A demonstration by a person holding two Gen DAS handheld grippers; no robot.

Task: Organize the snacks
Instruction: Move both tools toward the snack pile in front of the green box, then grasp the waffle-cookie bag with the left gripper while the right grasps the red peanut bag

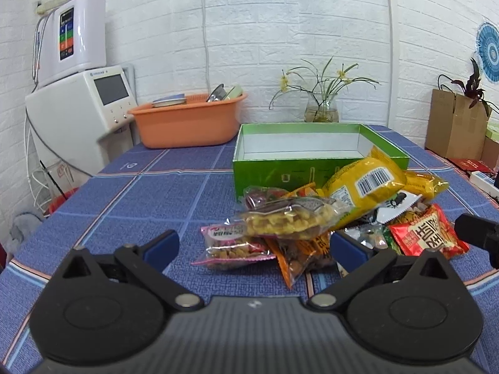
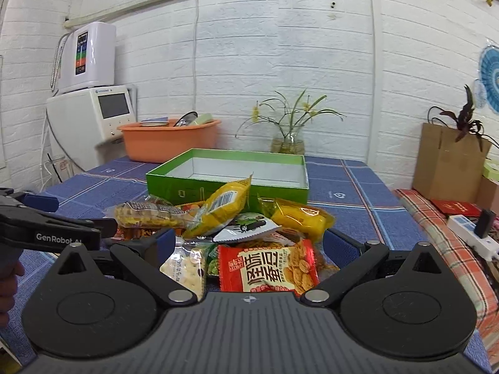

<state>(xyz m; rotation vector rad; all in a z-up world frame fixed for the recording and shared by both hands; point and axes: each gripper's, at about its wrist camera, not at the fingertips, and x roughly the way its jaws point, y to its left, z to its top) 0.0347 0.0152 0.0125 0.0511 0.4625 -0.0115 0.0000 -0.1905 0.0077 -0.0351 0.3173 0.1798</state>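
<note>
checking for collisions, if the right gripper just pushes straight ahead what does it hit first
Most likely the red snack packet, which lies between the open fingers of the right gripper. Behind it come the rest of the pile and the green box; exact height is unclear.

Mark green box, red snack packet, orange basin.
green box (image 2: pixel 224 190), right wrist view, front wall.
red snack packet (image 2: pixel 268 268), right wrist view, printed front.
orange basin (image 1: pixel 187 127), left wrist view, front wall.

green box (image 2: pixel 227 188): 1 | orange basin (image 2: pixel 170 143): 1 | vase (image 2: pixel 287 143): 1 | yellow packets (image 2: pixel 224 207): 2
</note>
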